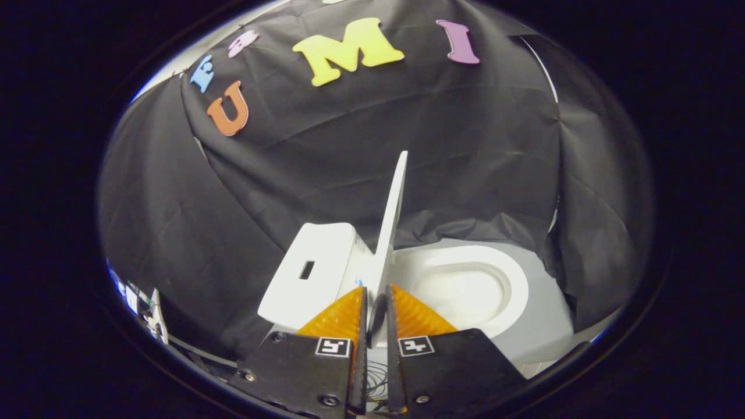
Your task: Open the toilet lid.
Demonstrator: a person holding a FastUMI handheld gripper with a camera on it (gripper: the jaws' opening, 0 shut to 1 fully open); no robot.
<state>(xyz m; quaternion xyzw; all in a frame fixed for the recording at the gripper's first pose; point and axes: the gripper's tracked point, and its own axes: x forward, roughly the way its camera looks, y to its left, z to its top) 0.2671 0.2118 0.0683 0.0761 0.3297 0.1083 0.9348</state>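
The gripper (375, 294) is pinching the toilet lid (393, 221) by its edge, fingers pressed on either face. Lid's standing near upright just ahead, tank (311, 273) to one side, open bowl (465, 288) to the other. Looks stiff, light, slick plastic, so an edge grip suits it.

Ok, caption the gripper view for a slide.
Gripper shut on the upright toilet lid, bowl exposed beside the tank.

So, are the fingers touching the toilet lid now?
Touching. In the gripper view the raised lid stands edge-on between the two fingers, which close on its lower edge from both sides, with no gap visible.
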